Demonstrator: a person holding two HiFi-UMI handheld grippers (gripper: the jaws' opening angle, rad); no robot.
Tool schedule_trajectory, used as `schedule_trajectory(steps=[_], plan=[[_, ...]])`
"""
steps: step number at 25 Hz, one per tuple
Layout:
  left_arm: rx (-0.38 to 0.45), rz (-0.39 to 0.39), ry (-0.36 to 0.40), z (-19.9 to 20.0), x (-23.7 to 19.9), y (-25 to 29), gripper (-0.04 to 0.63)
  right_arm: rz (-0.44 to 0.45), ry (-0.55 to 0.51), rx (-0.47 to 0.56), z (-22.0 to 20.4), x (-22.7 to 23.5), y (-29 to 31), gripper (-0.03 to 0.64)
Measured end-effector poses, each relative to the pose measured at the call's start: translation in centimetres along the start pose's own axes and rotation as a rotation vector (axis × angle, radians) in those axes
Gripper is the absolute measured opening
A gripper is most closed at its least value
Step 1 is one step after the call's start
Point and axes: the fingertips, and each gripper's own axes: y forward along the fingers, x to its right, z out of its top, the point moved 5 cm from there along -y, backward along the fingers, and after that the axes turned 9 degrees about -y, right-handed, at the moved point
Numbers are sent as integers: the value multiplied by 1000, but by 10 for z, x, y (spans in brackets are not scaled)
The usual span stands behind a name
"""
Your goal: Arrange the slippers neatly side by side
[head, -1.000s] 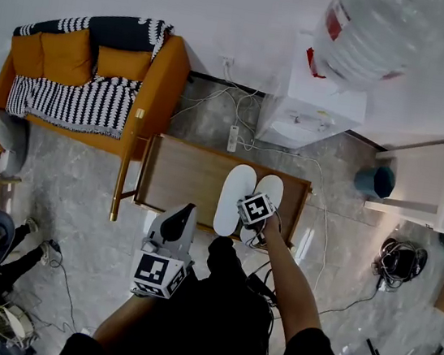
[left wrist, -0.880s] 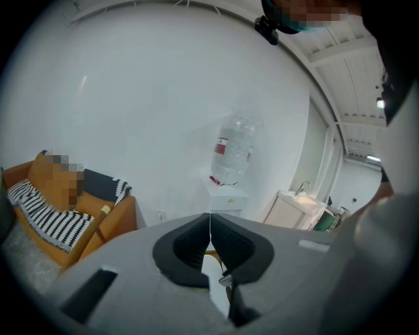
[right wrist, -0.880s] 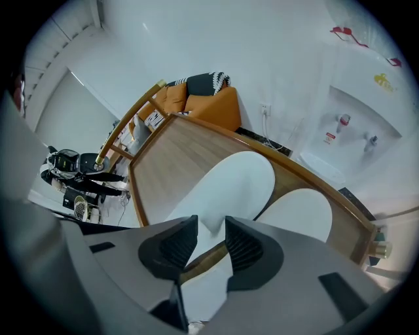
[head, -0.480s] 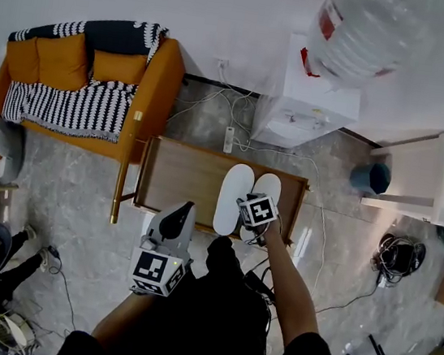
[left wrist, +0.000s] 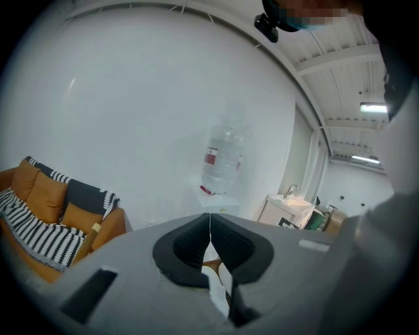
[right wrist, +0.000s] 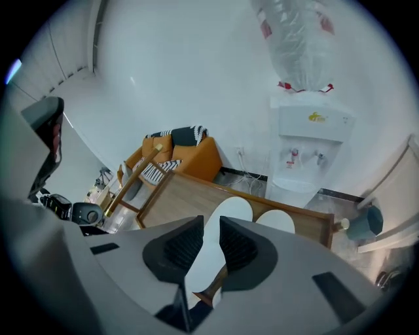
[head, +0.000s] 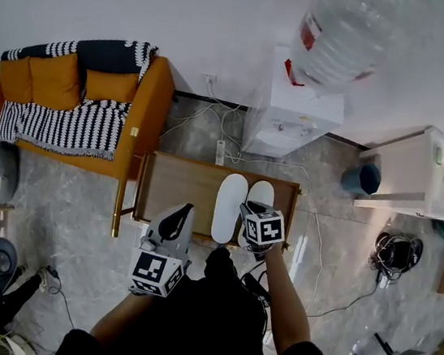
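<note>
Two white slippers lie side by side on the low wooden table (head: 176, 183), toes toward the wall: the left slipper (head: 231, 197) (right wrist: 230, 211) and the right slipper (head: 261, 193) (right wrist: 275, 221). My right gripper (head: 251, 214) (right wrist: 211, 228) hangs above their near ends and points steeply down. Its jaws have just been closing, a narrow gap remains, and nothing is between them. My left gripper (head: 180, 213) (left wrist: 209, 226) hovers left of the slippers, in front of the table, shut and empty.
An orange sofa (head: 77, 103) with a striped blanket stands at the left. A water dispenser (head: 296, 113) is behind the table. A white cabinet (head: 419, 172) and a blue bin (head: 359, 178) are at the right. Cables (head: 395, 254) lie on the floor.
My right gripper has risen off the slippers' near ends toward the camera. The slippers stay put on the table. The left gripper has hardly moved.
</note>
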Motion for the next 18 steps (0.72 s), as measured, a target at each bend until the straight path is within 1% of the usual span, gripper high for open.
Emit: schedule_trajectory(steps=[5, 12, 18], plan=[[12, -37, 18, 10, 1, 1, 18, -91, 44, 119, 20, -3, -40, 49], [25, -81, 39, 18, 9, 2, 18, -200, 116, 345, 41, -15, -108, 26], [36, -108, 57, 26, 12, -1, 17, -324, 96, 520, 51, -41, -165, 20]])
